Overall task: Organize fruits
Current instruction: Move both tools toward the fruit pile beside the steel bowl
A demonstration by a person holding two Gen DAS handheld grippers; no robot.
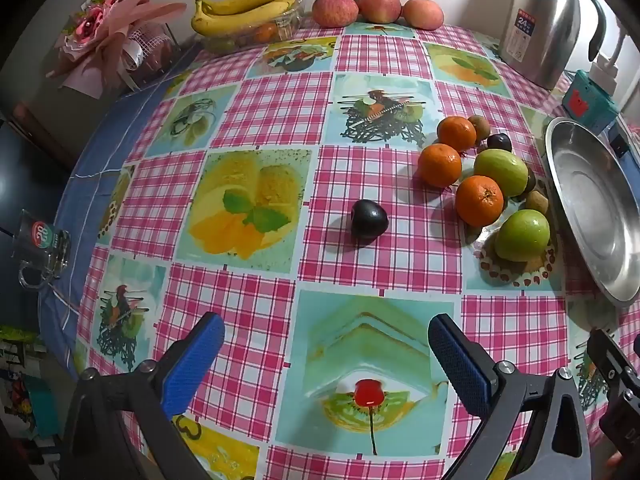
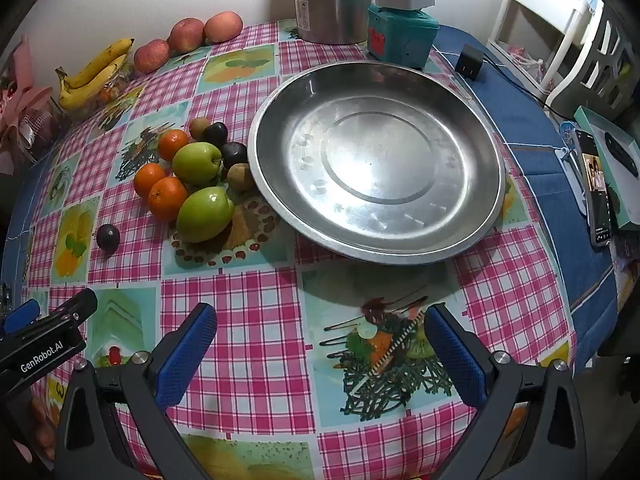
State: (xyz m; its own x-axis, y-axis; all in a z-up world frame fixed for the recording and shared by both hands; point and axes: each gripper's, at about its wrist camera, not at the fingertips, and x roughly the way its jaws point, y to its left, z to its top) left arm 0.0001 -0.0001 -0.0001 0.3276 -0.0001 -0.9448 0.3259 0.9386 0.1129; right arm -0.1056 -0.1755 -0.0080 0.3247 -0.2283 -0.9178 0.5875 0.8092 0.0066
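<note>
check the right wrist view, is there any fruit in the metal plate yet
No, the metal plate is bare inside, and the green apples, oranges and dark plums all sit on the tablecloth beside it.

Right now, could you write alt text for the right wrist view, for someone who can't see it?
A large empty steel dish sits on a checked tablecloth, with oranges, green apples and dark plums piled just left of it and one plum apart. The right gripper hovers in the foreground, blue jaws open and empty.
</note>
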